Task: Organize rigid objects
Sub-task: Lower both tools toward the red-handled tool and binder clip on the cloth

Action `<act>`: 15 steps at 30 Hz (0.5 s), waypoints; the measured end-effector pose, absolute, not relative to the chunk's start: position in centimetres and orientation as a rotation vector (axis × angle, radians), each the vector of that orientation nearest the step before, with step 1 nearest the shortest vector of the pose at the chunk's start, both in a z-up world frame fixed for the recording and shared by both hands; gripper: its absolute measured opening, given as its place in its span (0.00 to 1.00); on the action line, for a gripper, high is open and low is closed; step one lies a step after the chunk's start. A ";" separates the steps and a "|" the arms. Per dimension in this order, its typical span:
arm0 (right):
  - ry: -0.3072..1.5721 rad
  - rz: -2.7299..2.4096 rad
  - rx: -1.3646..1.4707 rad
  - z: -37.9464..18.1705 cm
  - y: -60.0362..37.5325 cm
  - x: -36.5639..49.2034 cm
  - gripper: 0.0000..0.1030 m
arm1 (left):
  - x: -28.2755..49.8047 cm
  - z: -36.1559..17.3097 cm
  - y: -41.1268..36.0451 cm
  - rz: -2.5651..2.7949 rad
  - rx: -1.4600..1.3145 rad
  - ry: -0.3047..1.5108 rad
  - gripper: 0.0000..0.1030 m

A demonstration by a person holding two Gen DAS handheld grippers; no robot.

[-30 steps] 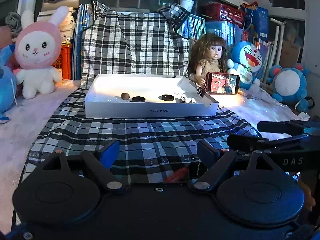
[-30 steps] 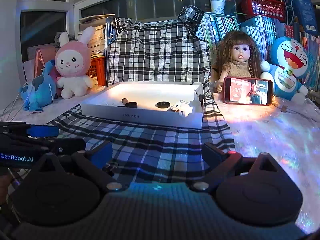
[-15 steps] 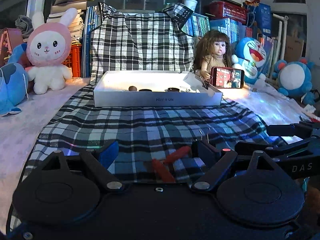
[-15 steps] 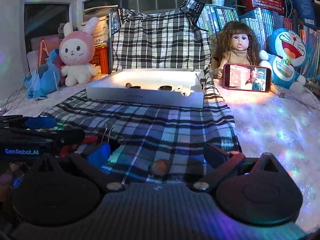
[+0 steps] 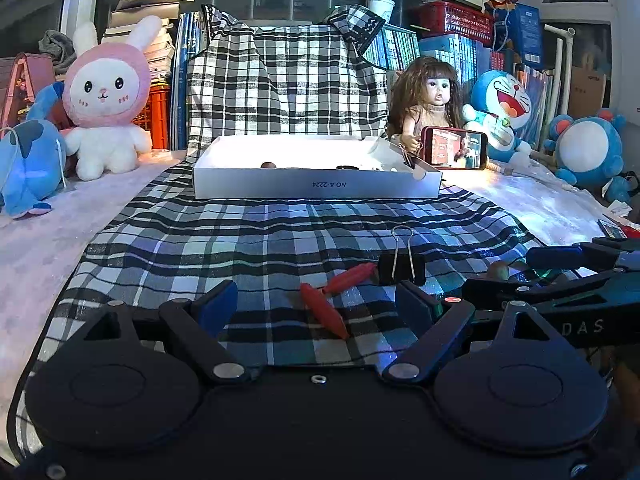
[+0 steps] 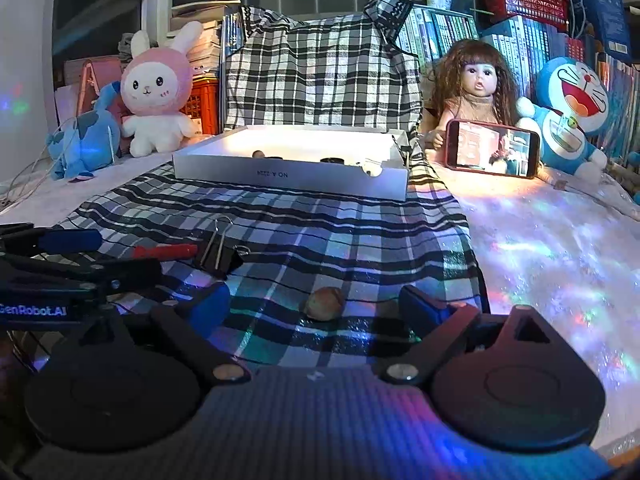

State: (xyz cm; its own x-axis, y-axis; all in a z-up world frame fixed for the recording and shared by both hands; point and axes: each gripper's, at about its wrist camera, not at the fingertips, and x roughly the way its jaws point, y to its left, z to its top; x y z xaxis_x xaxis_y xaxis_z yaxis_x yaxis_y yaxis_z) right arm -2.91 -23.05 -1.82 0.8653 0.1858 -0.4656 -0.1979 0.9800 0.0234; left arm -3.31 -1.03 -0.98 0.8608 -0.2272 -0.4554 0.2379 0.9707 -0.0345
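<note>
Red pegs [image 5: 326, 300] lie between my left gripper's [image 5: 316, 306] spread jaws, nearer me than the box [image 5: 316, 188]; nut [image 6: 325, 303] between my right gripper's [image 6: 316, 306] closing, untouching jaws.

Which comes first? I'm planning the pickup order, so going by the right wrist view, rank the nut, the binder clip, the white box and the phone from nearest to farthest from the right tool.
1. Nut: on the cloth between the closing right tool's fingers, untouched.
2. Binder clip: ahead, to the left.
3. White box: centre, farther back.
4. Phone: back right, against the doll.
</note>
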 end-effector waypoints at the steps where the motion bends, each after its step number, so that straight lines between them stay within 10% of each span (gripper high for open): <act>1: 0.488 0.199 -0.024 -1.9 -23.1 -2.9 0.90 | -3.3 -1.0 -1.0 -0.245 0.026 0.477 0.79; 7: 0.482 0.188 -0.033 -2.1 -23.2 -3.2 0.85 | -3.4 -1.1 -0.5 -0.248 -0.001 0.495 0.58; 15: 0.477 0.169 -0.028 -2.1 -23.5 -3.2 0.82 | -3.6 -1.2 1.3 -0.181 0.000 0.504 0.54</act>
